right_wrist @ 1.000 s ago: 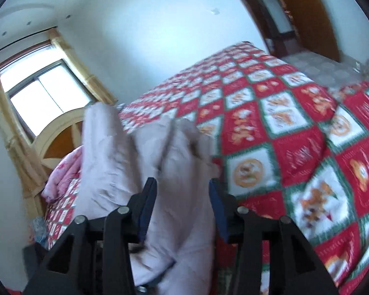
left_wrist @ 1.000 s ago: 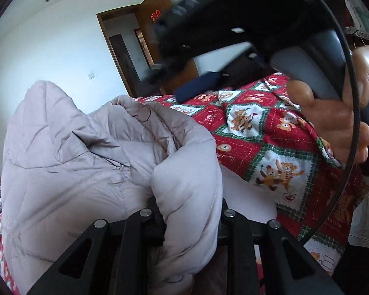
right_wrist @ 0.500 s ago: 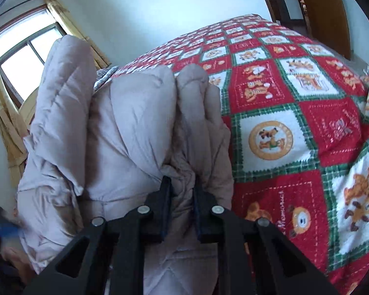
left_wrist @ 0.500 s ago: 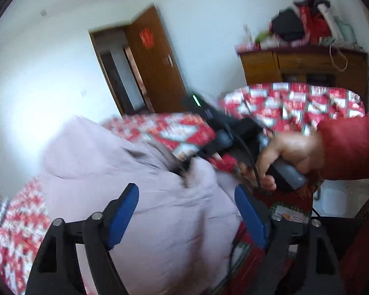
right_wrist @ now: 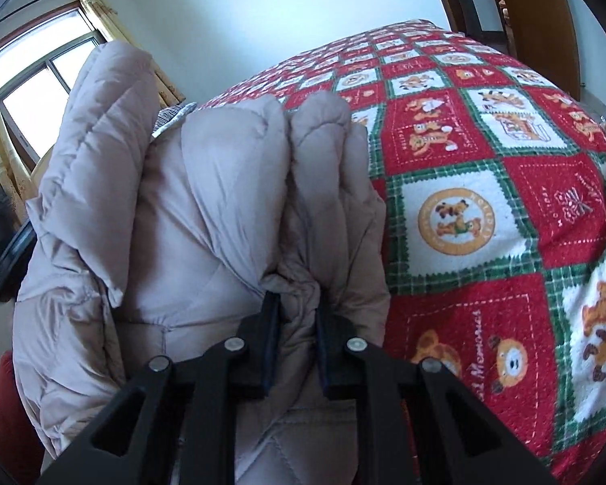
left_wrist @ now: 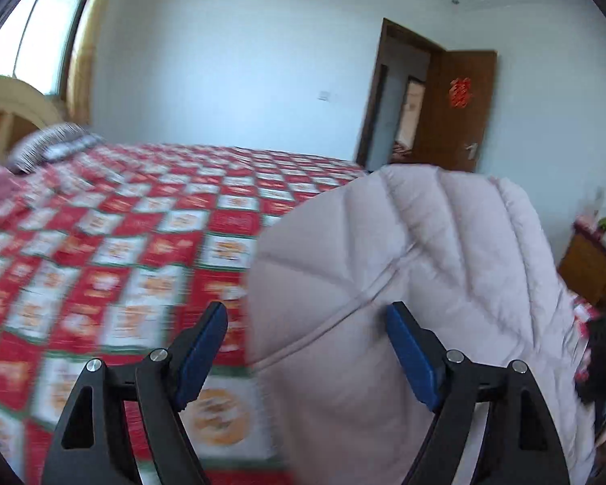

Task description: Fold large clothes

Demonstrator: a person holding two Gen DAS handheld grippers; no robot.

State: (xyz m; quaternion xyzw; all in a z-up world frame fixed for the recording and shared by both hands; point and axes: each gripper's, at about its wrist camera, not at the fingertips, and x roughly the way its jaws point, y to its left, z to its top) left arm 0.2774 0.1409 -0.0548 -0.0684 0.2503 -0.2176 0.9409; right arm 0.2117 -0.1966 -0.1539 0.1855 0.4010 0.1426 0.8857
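Observation:
A pale pink-beige quilted puffer jacket (right_wrist: 206, 218) is bunched up at the near edge of the bed. My right gripper (right_wrist: 297, 303) is shut on a thick fold of its padded edge. In the left wrist view the jacket (left_wrist: 416, 275) bulges up on the right. My left gripper (left_wrist: 307, 323) is open wide with blue pads; the right pad (left_wrist: 408, 347) touches the jacket and the left pad (left_wrist: 204, 343) is over the bedspread. It holds nothing.
The bed has a red, green and white bear-patterned bedspread (right_wrist: 485, 186). A pillow (left_wrist: 52, 147) lies at the headboard below a window (right_wrist: 40, 76). An open brown door (left_wrist: 456, 109) is beyond the bed. A wooden cabinet (left_wrist: 590, 275) stands at the right.
My left gripper let go of the jacket, opened wide and swung left toward the bed. My right gripper closed on a fold of the jacket and holds it.

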